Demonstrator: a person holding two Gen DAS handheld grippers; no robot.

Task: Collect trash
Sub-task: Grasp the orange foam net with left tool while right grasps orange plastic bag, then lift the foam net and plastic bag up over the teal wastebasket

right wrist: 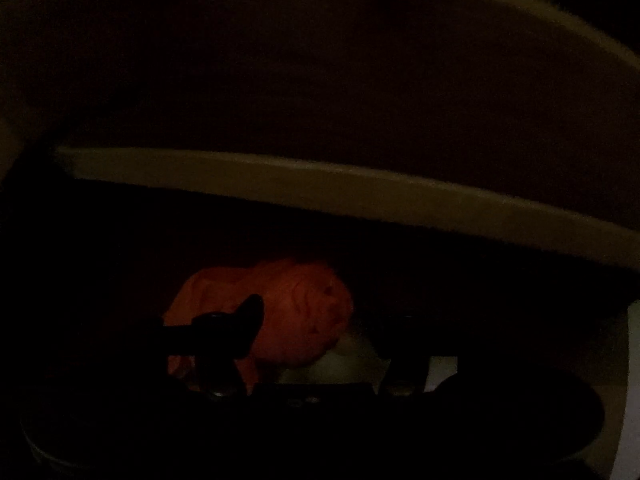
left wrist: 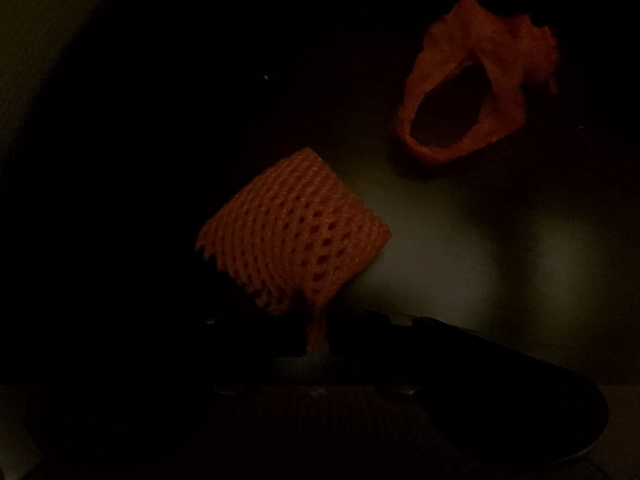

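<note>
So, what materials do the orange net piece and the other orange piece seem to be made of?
The orange net piece, pinched in the left gripper, looks like soft matte foam mesh: a regular lattice of holes and frayed edges. The other orange piece looks like thin crumpled plastic film or foam, with a smooth loop and wrinkled folds; the dim light leaves this open.

In the left wrist view, the foam net sleeve point(left wrist: 292, 236) sits just above the left gripper point(left wrist: 316, 336), its lower corner pinched between the fingers. A crumpled bag point(left wrist: 472, 92) lies at 2 o'clock from the sleeve, well apart. In the right wrist view, the crumpled bag point(right wrist: 296, 320) lies between the right gripper point(right wrist: 320, 340) fingers, below a curved rim point(right wrist: 360, 196).
</note>
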